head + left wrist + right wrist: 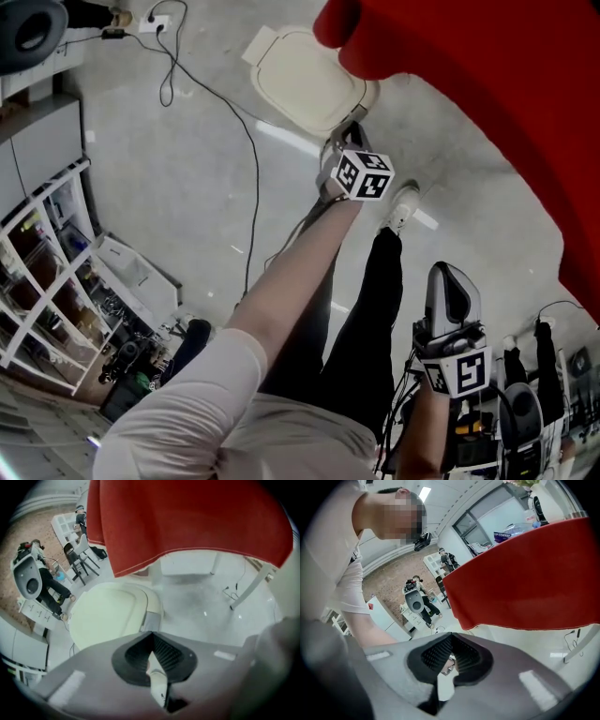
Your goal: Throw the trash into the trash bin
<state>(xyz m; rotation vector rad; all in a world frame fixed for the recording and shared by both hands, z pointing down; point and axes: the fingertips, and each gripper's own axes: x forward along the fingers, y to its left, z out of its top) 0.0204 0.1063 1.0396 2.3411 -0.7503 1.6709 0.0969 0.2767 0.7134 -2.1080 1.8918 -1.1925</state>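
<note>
A red tablecloth (487, 112) hangs across the far right of the head view, over a pale grey floor (178, 216). The trash bin (305, 80) stands on that floor at the far side, just left of the cloth's edge, with its cream lid down (a grey hinge piece shows at its right side in the left gripper view). The person's bare left arm (291, 281) reaches out toward it, and black trouser legs (375, 319) run alongside to a white shoe (403, 204).

The left gripper (150, 637) points steeply down just near of the bin, to its right. Its jaws meet at the tips. A white shape shows in the slit beneath them, and I cannot tell whether it is held.

The right gripper (451, 639) hangs nearer the person, well apart from the bin, jaws together. A small glinting bit between its pads is too small to name.

A thin black cable (251, 178) trails over the floor left of the bin.
</note>
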